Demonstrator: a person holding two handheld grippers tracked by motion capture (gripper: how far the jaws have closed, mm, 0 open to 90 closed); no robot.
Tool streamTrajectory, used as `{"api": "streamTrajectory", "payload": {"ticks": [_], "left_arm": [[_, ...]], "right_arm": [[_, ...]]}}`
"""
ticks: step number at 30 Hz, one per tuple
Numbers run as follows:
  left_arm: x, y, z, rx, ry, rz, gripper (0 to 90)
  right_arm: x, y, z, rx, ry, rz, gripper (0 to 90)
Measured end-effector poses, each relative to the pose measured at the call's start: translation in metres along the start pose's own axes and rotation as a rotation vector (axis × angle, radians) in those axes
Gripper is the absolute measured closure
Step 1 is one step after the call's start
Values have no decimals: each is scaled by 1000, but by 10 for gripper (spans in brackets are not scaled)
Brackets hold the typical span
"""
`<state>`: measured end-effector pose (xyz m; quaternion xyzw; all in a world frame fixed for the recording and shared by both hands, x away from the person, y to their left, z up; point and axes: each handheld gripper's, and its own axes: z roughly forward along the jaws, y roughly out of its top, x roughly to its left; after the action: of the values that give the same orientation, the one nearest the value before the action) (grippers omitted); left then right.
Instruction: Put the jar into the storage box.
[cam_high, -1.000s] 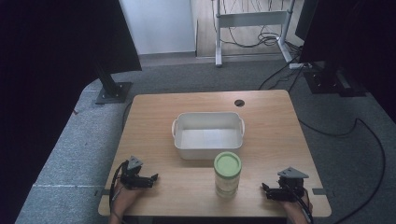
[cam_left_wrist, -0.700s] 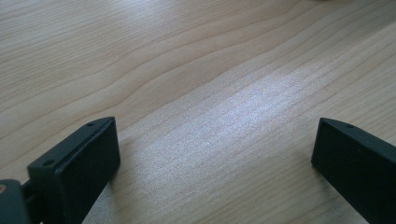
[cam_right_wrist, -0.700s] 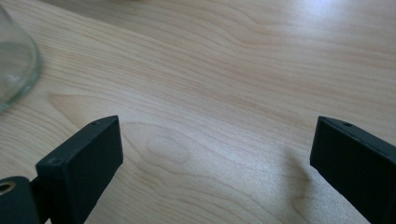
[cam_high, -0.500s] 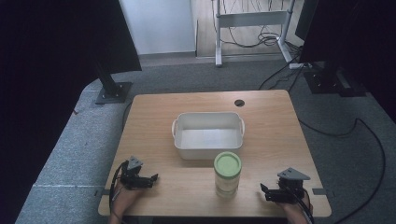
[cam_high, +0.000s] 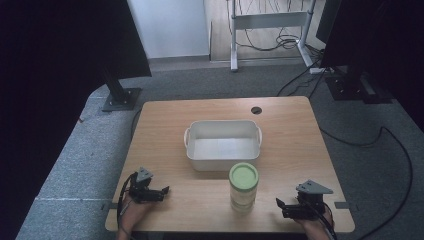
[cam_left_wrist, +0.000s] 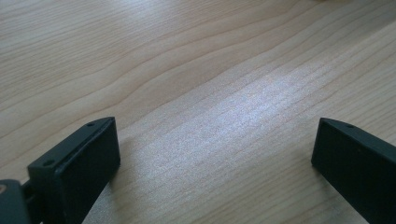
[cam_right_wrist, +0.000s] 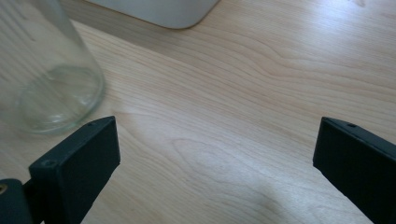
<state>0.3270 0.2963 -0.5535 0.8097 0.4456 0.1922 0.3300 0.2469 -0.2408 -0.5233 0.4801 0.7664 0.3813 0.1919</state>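
Both pairs of jaws stand wide apart with nothing between them. The left gripper (cam_high: 162, 191) lies low on the worktop (cam_high: 290, 125) near its front left corner, jaws pointing right, over bare wood grain in its own view. The right gripper (cam_high: 280, 206) sits near the front right corner, jaws pointing left toward the glass jar (cam_high: 243, 187), near it but apart; in the right gripper view the jar's clear base (cam_right_wrist: 51, 93) stands just beyond the left-hand jaw. A hand (cam_high: 131, 212) holds the left gripper from the near edge.

The worktop is pale wood with a round cable hole (cam_high: 256, 110) at the back, standing on grey carpet (cam_high: 65, 165); cables trail on the floor to the right.

The jar stands upright with a green lid (cam_high: 243, 175), and looks empty through the glass. Just behind it sits a white rectangular tub (cam_high: 223, 129) with handles, nothing visible inside.
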Motion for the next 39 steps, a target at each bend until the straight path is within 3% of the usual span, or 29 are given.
{"api": "streamTrajectory", "payload": {"ticks": [19, 39], "left_arm": [[-1, -1, -1, 0, -1, 1, 8], [-1, -2, -2, 0, -3, 2, 9]], "right_arm": [[24, 12, -9, -31, 76, -46, 0], [58, 31, -12, -73, 184, -116, 0]]}}
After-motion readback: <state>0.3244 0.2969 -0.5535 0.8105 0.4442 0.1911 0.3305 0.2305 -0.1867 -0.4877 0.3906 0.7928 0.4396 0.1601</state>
